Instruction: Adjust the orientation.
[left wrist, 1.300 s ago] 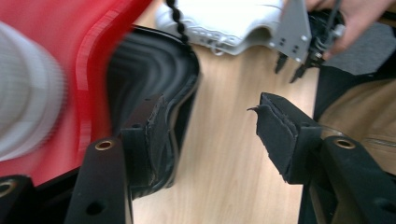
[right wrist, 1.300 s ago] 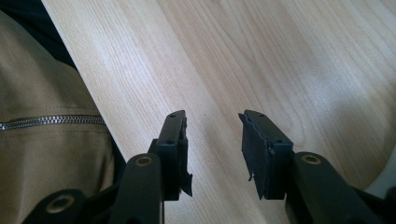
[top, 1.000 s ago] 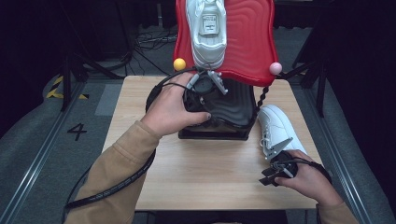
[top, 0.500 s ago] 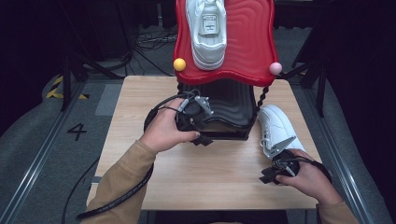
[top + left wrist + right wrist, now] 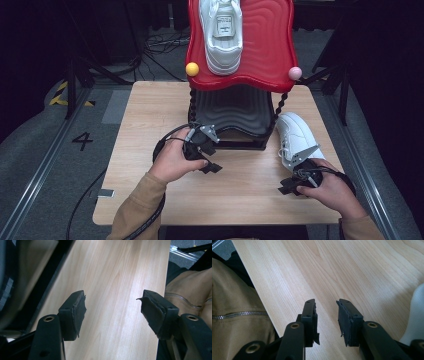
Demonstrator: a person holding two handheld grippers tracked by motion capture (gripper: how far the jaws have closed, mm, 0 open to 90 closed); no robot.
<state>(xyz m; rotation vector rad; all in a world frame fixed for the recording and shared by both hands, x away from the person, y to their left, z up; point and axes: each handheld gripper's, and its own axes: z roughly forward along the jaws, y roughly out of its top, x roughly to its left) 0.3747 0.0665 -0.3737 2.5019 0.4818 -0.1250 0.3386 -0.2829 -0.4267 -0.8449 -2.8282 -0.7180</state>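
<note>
your left gripper (image 5: 209,166) sits at centre frame with its jaws spread wide over bare wooden table (image 5: 240,195), holding nothing. your right gripper (image 5: 289,187), at lower right, has its jaws parted a little, also empty. the white sneaker (image 5: 296,140) lies on the table just above the right gripper, beside the black stand base (image 5: 235,112).

A recording lab: black drapes, floor cables (image 5: 160,42), numbered floor marking (image 5: 82,141).
</note>
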